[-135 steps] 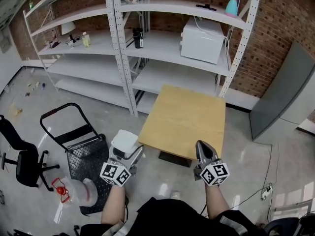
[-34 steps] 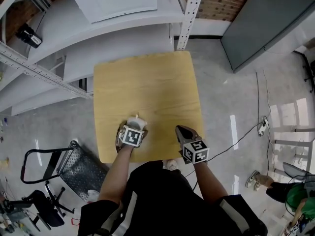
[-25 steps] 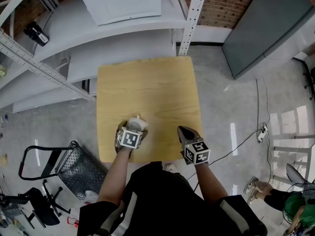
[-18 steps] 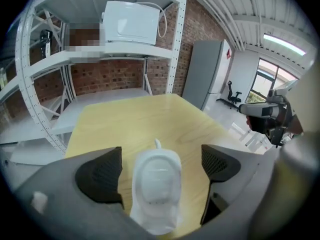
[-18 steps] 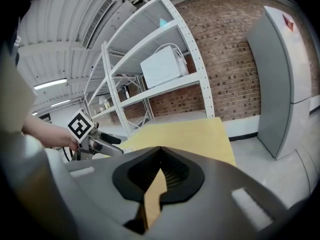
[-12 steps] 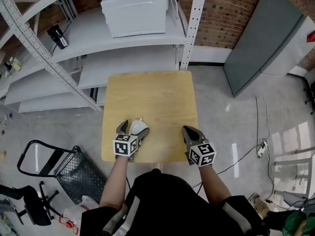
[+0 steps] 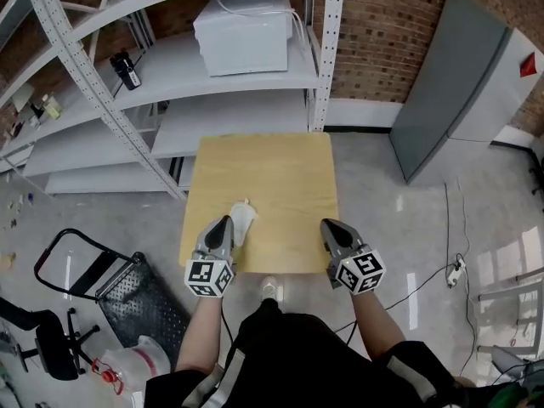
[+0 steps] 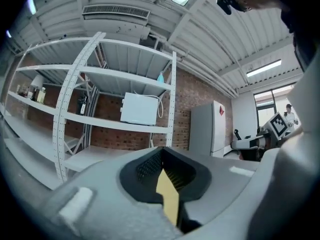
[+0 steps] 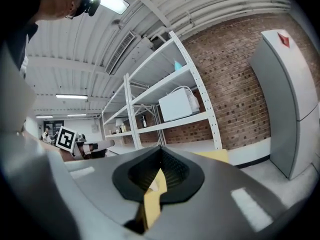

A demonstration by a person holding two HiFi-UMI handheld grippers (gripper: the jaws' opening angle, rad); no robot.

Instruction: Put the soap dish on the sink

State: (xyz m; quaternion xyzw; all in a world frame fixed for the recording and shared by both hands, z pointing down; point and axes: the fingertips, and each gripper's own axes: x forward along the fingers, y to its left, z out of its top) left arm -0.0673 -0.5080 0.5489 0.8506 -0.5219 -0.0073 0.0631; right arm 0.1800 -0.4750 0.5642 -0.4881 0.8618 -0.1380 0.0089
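The white soap dish (image 7: pixel 242 219) lies on the yellow wooden table (image 7: pixel 280 177), near its front left. My left gripper (image 7: pixel 224 222) hangs just left of the dish, raised off the table, its jaws closing down to shut with nothing between them. In the left gripper view the left gripper (image 8: pixel 161 156) points level at the shelves, with only a thin slit between its pads. My right gripper (image 7: pixel 326 224) hovers over the table's front right edge, shut and empty. The right gripper view shows the right gripper (image 9: pixel 160 160) shut too. No sink is in view.
Grey metal shelves (image 7: pixel 170 75) stand behind the table, with a white box-shaped appliance (image 7: pixel 245 32) on one. A grey cabinet (image 7: pixel 459 92) stands at the right. A black cart (image 7: pixel 127 287) and an office chair (image 7: pixel 34 338) are on the floor at the left, a cable (image 7: pixel 433 270) at the right.
The left jaws, open around the soap dish half a second ago, have let it go on the table and shut. Both grippers have risen and the view has tilted up.
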